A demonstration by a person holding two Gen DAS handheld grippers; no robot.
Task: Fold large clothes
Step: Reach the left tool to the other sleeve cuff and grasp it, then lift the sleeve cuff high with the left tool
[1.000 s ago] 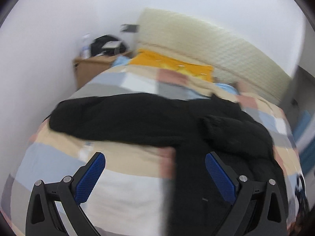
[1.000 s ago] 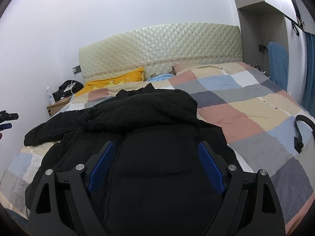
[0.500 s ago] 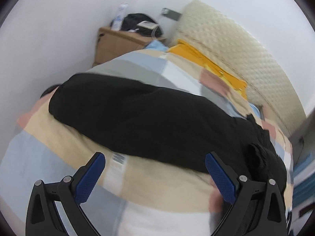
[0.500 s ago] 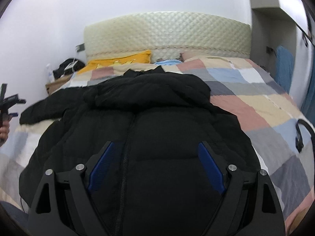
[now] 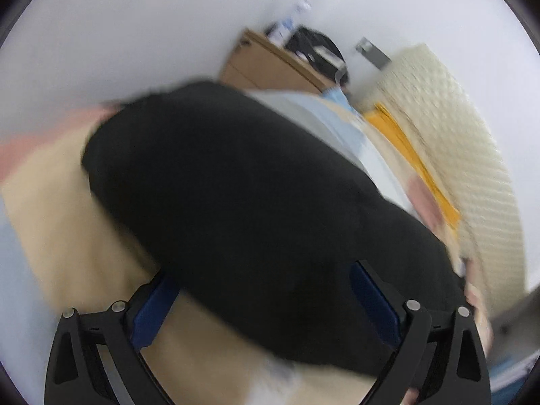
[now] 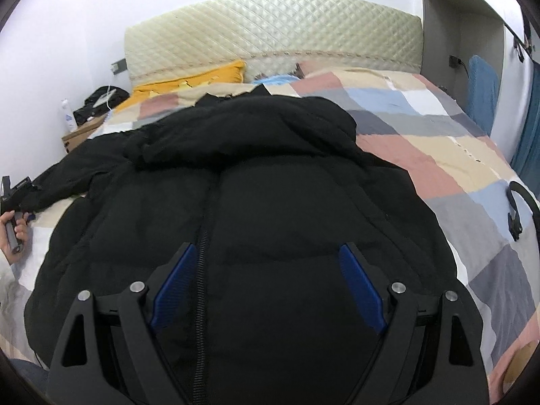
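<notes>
Overall, you had the black puffer jacket lying front-up on the checked bedspread, its zipper running down the middle and its hood bunched toward the quilted headboard. Your right gripper hung over the jacket's lower front with its jaws spread wide, the blue pads apart and nothing between them. One sleeve reached out to the bed's left edge; in the right wrist view your left hand was at that edge, just beside the cuff. The left wrist view was blurred, yet it showed your left gripper with jaws also spread, the sleeve filling the frame just beyond the pad tips; whether they touched the cloth could not be told. A yellow pillow lay under the headboard. A nightstand stood beside the bed with a white bottle and a black bag on it. Black headphones rested on the bedspread's right side.
</notes>
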